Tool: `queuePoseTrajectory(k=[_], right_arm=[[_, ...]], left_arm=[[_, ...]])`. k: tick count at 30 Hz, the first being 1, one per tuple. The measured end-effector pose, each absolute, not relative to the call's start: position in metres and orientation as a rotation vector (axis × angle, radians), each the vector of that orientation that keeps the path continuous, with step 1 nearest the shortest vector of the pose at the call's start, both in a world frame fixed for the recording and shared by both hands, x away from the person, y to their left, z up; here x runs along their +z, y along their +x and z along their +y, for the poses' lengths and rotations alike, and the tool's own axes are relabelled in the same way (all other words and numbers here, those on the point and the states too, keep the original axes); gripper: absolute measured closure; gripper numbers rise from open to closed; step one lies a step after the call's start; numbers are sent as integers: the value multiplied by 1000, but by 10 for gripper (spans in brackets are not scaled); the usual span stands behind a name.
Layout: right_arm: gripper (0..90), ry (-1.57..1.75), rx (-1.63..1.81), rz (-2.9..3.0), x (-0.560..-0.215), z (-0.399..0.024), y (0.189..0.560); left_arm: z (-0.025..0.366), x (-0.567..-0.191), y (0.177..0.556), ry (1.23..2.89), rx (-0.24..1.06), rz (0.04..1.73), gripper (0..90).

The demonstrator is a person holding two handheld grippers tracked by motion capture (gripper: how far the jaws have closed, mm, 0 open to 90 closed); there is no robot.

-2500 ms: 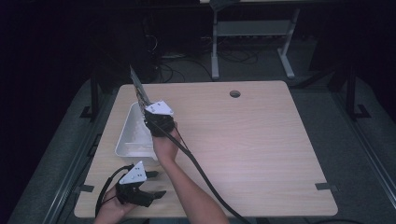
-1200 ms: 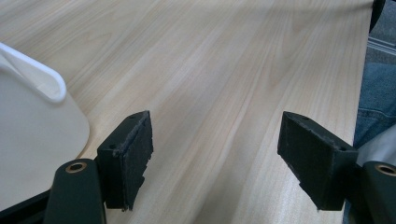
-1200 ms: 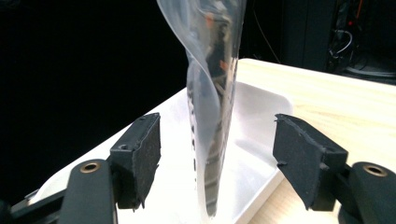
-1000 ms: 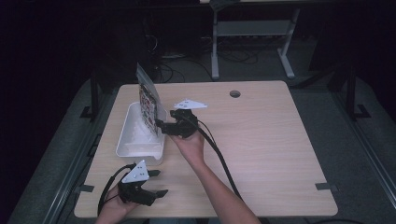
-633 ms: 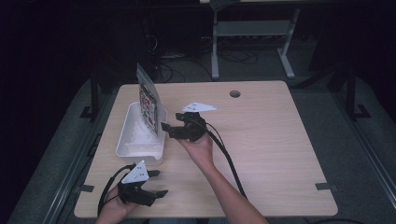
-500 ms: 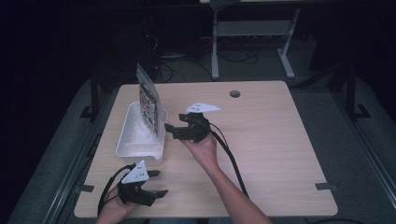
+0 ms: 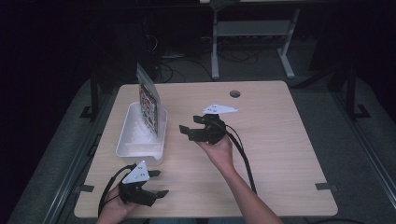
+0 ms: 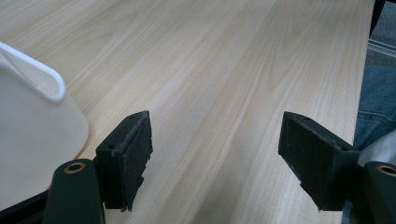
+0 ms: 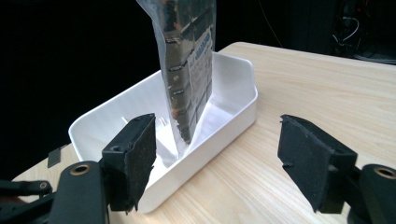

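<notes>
A white plastic bin (image 7: pixel 135 140) (image 9: pixel 233 84) sits on the left part of the wooden table (image 7: pixel 280 140). A clear printed bag (image 7: pixel 148 105) (image 9: pixel 189 60) stands upright inside it, leaning on the bin's right wall. My right gripper (image 7: pixel 189 129) (image 9: pixel 217 163) hovers just right of the bin, open and empty, jaws pointing at the bag. My left gripper (image 7: pixel 156 183) (image 8: pixel 217 158) rests near the table's front left edge, open with nothing between its jaws; the bin's corner (image 8: pixel 32 121) lies to its left.
A round cable hole (image 7: pixel 235 93) lies near the table's far edge. Bare wood spreads across the right half. Cables trail from both grippers toward the front edge. Dark floor and a desk frame (image 7: pixel 252 32) lie beyond the table.
My right gripper let go of the bag, leaving it standing in the bin, then drew back rightward and toward the table's middle. The left gripper has stayed put.
</notes>
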State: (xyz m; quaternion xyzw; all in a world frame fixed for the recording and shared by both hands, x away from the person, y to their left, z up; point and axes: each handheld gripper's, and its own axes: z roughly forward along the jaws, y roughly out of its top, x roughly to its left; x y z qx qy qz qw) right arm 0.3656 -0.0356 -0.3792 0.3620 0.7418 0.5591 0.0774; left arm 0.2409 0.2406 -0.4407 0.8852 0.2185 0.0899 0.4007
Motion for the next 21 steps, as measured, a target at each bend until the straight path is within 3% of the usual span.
queuePoseTrajectory(k=[21], right_arm=[[274, 1126, 1624, 2231, -385, -100, 359]], left_arm=[[239, -443, 243, 2234, 219, 563, 251]])
